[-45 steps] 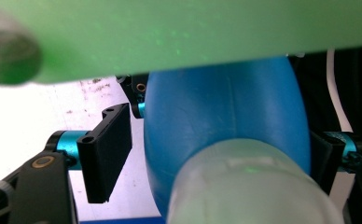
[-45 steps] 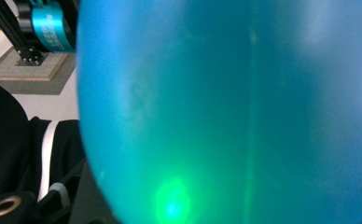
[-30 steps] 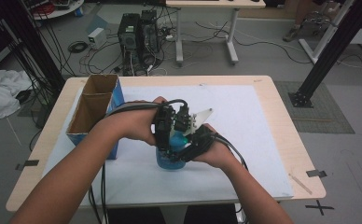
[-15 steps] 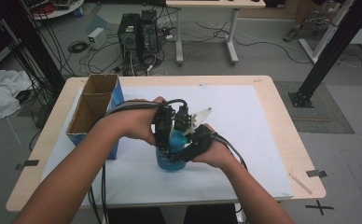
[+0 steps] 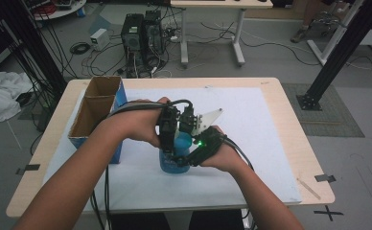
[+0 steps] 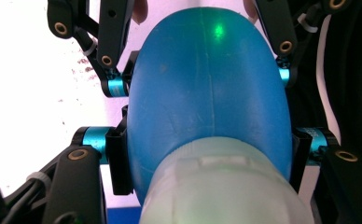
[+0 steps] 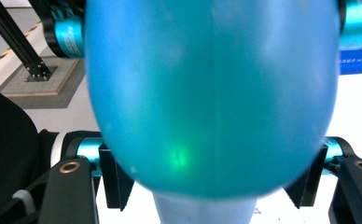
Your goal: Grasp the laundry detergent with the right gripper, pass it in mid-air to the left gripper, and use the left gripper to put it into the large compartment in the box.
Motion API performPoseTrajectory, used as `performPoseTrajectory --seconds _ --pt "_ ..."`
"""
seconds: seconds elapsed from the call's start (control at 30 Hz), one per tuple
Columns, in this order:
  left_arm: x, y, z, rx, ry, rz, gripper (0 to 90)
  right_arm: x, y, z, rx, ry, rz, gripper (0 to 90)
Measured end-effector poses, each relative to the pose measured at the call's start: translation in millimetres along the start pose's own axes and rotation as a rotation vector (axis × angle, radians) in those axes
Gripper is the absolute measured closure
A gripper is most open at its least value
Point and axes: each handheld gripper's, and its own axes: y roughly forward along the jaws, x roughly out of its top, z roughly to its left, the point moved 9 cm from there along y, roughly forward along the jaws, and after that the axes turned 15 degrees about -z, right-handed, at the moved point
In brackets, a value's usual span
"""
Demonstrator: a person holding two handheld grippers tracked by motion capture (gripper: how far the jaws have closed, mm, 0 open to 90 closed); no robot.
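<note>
A blue plastic bottle (image 5: pixel 173 162) with a pale cap (image 6: pixel 216 186) stands on the white sheet (image 5: pixel 251 124) near the table's middle, between both hands. My left gripper (image 6: pixel 209 154) is shut on its wide body, with pads (image 6: pixel 117 161) pressed to both sides. My right gripper (image 7: pixel 212 179) comes at the bottle (image 7: pixel 212 93) from the opposite side. Its jaws have just been opening, and its pads (image 7: pixel 116 179) stand beside the bottle, which is still between them. In the high view the left gripper (image 5: pixel 168 136) and the right gripper (image 5: pixel 190 152) meet over the bottle.
An open cardboard box (image 5: pixel 95 112) with blue sides stands at the table's left, close to the left forearm. A thin wooden stick (image 5: pixel 308 188) lies near the front right corner. Computer towers (image 5: pixel 143 33) and cables sit on the floor beyond the far edge.
</note>
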Motion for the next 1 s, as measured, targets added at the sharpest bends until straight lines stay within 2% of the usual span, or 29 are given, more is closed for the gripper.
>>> performPoseTrajectory --seconds 0.13,0.27,0.3,0.53,0.8,0.97,1.0 --pt "-0.1 -2.2 -0.3 0.002 -0.010 0.002 38.2 -1.9 -1.4 -0.4 -0.004 0.005 0.017 26.9" --pt "-1.5 -5.4 1.1 -0.016 -0.037 0.005 38.1 -2.1 -3.6 0.4 -0.006 0.010 0.029 23.9" --pt "-1.8 -5.9 1.4 -0.016 -0.041 0.005 38.1 -2.9 -5.1 0.8 0.007 0.007 0.039 23.6" --pt "-4.3 -11.0 5.1 -0.003 -0.056 0.022 38.0 -3.6 -12.1 -2.2 -0.002 0.001 0.056 22.9" --pt "-4.4 -30.5 9.2 0.008 -0.082 0.013 38.0 -0.5 -32.0 -6.1 -0.045 -0.013 0.083 21.8" --pt "-6.4 -49.0 13.5 0.029 -0.125 0.004 38.0 1.5 -36.6 -6.4 -0.050 -0.024 0.097 21.6" --pt "-7.3 -56.9 14.9 0.039 -0.147 0.002 38.0 2.4 -38.4 -7.4 -0.061 -0.027 0.104 17.0"
